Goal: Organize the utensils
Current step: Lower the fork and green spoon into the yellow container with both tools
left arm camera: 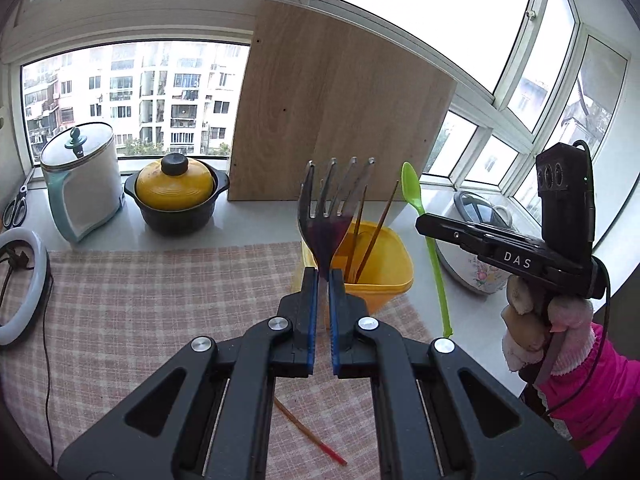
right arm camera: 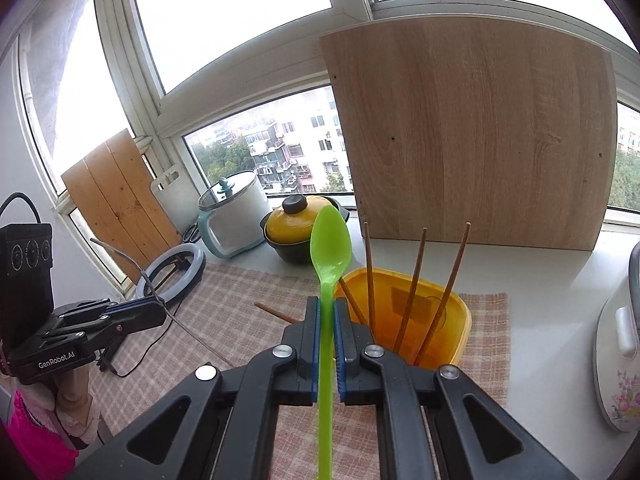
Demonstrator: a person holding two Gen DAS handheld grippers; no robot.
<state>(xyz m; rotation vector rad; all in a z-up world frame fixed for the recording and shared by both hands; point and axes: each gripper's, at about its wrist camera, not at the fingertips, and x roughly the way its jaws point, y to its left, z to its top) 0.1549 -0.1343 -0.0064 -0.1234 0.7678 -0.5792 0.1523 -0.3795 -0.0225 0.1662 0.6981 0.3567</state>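
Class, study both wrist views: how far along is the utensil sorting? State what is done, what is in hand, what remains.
Done: several chopsticks already stand in the yellow container. In hand: the left gripper is shut on a fork, the right gripper on a green spoon, both above the mat. Left: both still need dropping in, and one chopstick lies on the checked mat.

One metal fork [left arm camera: 334,200] and one green spoon [right arm camera: 330,248] are showing. Four chopsticks [right arm camera: 412,284] are standing in one yellow container [right arm camera: 456,320], and one more chopstick [left arm camera: 310,434] is lying on the checked cloth [left arm camera: 160,300]. Two lidded pots [left arm camera: 176,196] are sitting behind.
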